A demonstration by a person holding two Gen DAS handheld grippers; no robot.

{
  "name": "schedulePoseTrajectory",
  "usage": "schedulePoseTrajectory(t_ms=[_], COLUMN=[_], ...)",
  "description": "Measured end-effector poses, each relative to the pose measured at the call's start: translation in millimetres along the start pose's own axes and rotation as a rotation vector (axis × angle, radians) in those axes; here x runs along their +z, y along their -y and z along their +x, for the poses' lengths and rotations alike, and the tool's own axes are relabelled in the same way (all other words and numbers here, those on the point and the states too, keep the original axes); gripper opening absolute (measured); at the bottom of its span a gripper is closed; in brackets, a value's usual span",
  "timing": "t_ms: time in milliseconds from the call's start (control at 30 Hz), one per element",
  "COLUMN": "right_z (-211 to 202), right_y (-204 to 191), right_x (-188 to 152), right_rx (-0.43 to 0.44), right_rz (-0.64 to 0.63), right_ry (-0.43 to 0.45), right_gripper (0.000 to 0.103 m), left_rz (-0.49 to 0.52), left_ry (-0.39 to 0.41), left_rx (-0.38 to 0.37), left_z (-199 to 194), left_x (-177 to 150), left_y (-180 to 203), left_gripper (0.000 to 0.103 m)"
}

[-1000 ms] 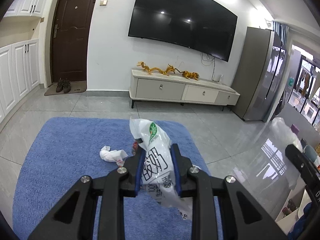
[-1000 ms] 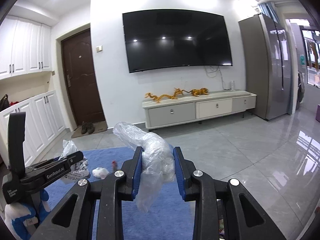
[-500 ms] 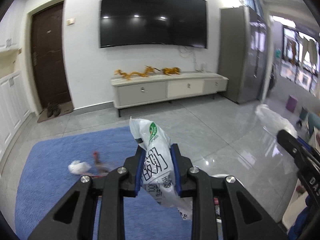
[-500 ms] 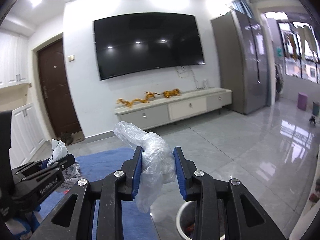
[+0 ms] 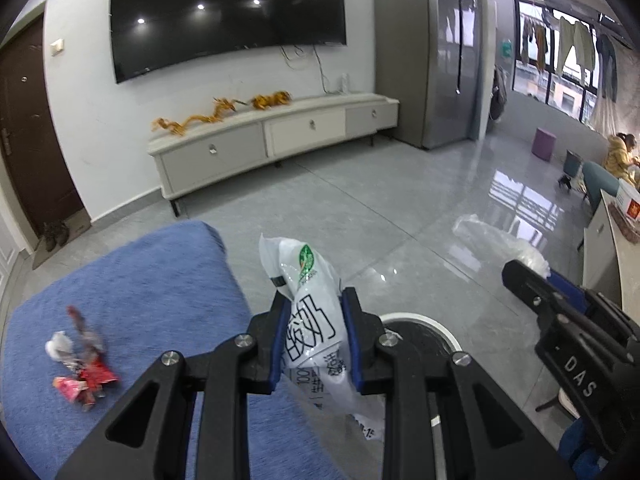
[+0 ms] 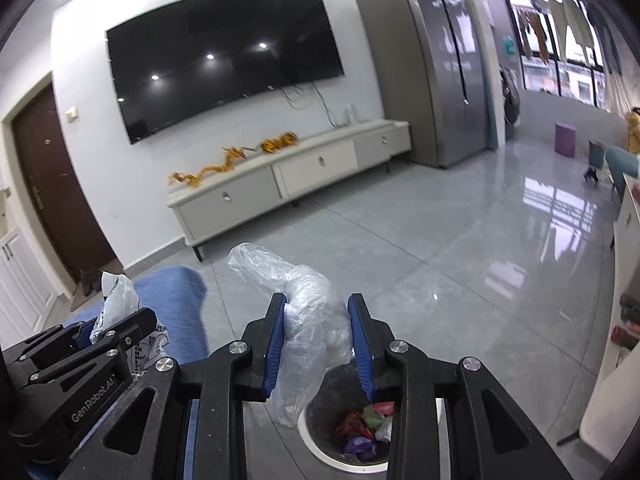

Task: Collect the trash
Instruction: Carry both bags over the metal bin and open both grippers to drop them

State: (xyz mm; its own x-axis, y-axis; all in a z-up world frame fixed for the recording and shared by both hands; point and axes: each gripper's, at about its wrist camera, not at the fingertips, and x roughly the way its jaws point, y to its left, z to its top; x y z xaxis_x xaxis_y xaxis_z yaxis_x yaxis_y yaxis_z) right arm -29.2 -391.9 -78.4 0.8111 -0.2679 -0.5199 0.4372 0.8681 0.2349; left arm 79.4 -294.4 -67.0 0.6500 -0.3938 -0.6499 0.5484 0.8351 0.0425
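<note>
My left gripper (image 5: 316,312) is shut on a white printed plastic bag (image 5: 310,276), which sticks out past the fingertips and hangs below them. Its lower end hangs over the white rim of a round trash bin (image 5: 424,318) on the floor. My right gripper (image 6: 318,316) is shut on a crumpled clear plastic bag (image 6: 308,288), held just above the same bin (image 6: 316,446), which holds coloured wrappers. In the left wrist view, the right gripper (image 5: 532,276) and its clear bag (image 5: 496,240) show at the right. In the right wrist view, the left gripper (image 6: 116,320) shows at the left.
A blue rug (image 5: 140,280) lies left of the bin, with a white wad and red wrappers (image 5: 80,368) on it. A TV cabinet (image 6: 280,184), a grey fridge (image 6: 440,80) and a dark door (image 6: 52,184) line the far wall. A white counter (image 6: 616,320) stands at the right; a person (image 5: 620,152) sits far off.
Both grippers have swung right and downward, away from over the rug. The bin has come into view beneath them. Both bags stay gripped.
</note>
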Motion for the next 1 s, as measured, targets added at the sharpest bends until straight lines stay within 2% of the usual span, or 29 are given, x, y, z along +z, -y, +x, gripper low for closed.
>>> schedulePoseTrajectory(t_ms=[233, 433, 500, 567, 600, 633, 733, 1000], right_z=[36, 59, 65, 71, 73, 75, 76, 67], right_y=[22, 40, 42, 45, 47, 50, 55, 60], right_x=[-13, -26, -29, -32, -34, -35, -38, -29], right_rx=[-0.054, -0.097, -0.098, -0.092, -0.090, -0.093, -0.114, -0.123], right_rz=[0.039, 0.060, 0.065, 0.069, 0.073, 0.076, 0.081, 0.089], right_ry=[-0.095, -0.163, -0.184, -0.206, -0.212, -0.220, -0.237, -0.214], right_gripper=[0.030, 0.031, 0.036, 0.048, 0.051, 0.052, 0.053, 0.055], left_rz=[-0.002, -0.035, -0.050, -0.081, -0.093, -0.118, -0.146, -0.164], left_ry=[-0.113, -0.168, -0.174, -0.181, -0.185, -0.190, -0.180, -0.158], left_rx=[-0.089, -0.163, -0.188, -0.223, -0.233, -0.260, -0.292, -0.268], left_z=[52, 85, 92, 100, 103, 105, 106, 90], left_x=[-2, 4, 5, 9, 10, 11, 16, 17], left_y=[14, 27, 30, 31, 29, 26, 22, 12], left_gripper=[0.025, 0.026, 0.026, 0.029, 0.037, 0.047, 0.053, 0.053])
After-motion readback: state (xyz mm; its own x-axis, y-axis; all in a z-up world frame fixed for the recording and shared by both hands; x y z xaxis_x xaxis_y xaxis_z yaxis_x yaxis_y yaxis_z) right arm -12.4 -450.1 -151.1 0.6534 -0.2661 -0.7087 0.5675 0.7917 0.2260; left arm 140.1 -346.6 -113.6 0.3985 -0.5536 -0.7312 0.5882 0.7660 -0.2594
